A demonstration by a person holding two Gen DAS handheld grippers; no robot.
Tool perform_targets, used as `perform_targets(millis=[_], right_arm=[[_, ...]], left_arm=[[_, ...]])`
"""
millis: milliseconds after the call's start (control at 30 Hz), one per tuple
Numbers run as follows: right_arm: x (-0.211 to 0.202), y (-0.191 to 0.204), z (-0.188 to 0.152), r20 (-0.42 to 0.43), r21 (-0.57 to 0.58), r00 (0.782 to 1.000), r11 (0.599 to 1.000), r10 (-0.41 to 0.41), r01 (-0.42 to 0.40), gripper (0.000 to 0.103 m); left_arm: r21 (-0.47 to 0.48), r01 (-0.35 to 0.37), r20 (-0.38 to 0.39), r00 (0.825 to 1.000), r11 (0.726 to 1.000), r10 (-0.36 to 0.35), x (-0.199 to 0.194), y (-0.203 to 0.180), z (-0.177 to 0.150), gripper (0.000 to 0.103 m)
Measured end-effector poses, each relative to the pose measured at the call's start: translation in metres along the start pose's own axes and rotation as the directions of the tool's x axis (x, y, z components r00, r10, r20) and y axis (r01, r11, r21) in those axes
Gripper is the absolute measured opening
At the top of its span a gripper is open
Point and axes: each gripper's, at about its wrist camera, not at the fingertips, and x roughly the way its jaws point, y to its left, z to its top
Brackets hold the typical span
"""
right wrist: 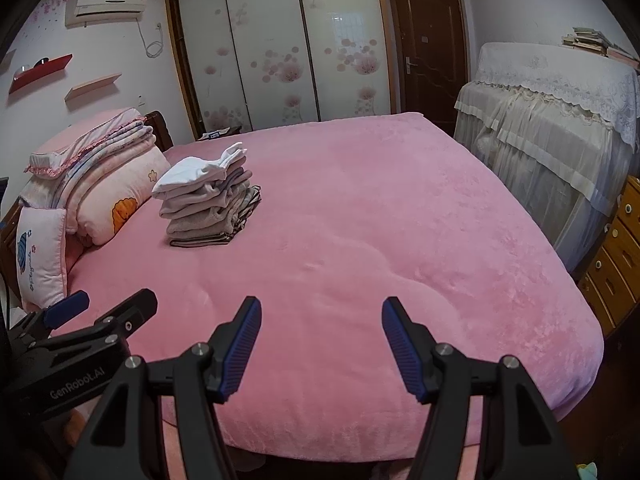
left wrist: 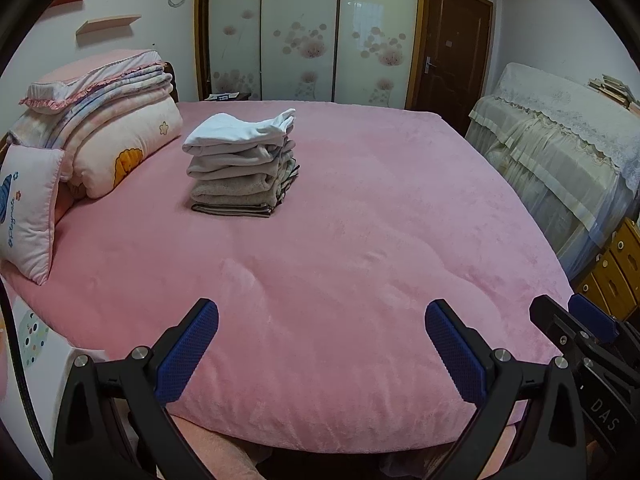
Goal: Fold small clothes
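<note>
1. Where the views begin, nearest the cameras, we see two grippers: the left gripper (left wrist: 322,320) and the right gripper (right wrist: 322,316), each with two blue-padded fingers spread apart and nothing between them. Both hover at the near edge of the bed (left wrist: 360,240), side by side.
2. Farther on we count one stack of folded clothes (left wrist: 242,164) resting on the pink cover, left of centre and well apart from both grippers. A white piece lies on top, grey and beige ones beneath; the exact number of layers is unclear to us.
3. Left of the stack, we note one small pink cushion (left wrist: 28,208) and one pile of folded quilts (left wrist: 108,124).
4. At the right stands one piece of furniture draped in lace cloth (right wrist: 552,120).
5. Farthest away we count one wardrobe (right wrist: 280,48) with three floral sliding panels, one brown door (right wrist: 430,44), two wall shelves, and one air conditioner (right wrist: 106,6).
</note>
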Motion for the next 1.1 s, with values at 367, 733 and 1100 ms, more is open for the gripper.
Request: perform_targets(millis=[367, 733, 1100], right_arm=[[0.0015, 0.0055, -0.0040, -0.005, -0.018, 1.000, 1.000, -0.006, 0.006, 0.063], [0.0028, 0.0055, -0.0050, -0.012, -0.022, 1.000, 1.000, -0.008, 0.008, 0.063], [0.0047, 0.0040, -0.0040, -0.021, -0.021, 1.000, 1.000, -0.012, 0.012, 0.063]], left_arm=[[0.017, -0.010, 0.009, 1.000, 1.000, 0.010, -0.0007, -0.0019, -0.0006, 0.103], [0.023, -0.014, 0.011, 1.000, 1.000, 0.014, -0.0013, -0.0033, 0.0000, 0.103], [0.030, -0.016, 0.006, 1.000, 0.999, 0.015, -0.0011, -0.0047, 0.0004, 0.103]])
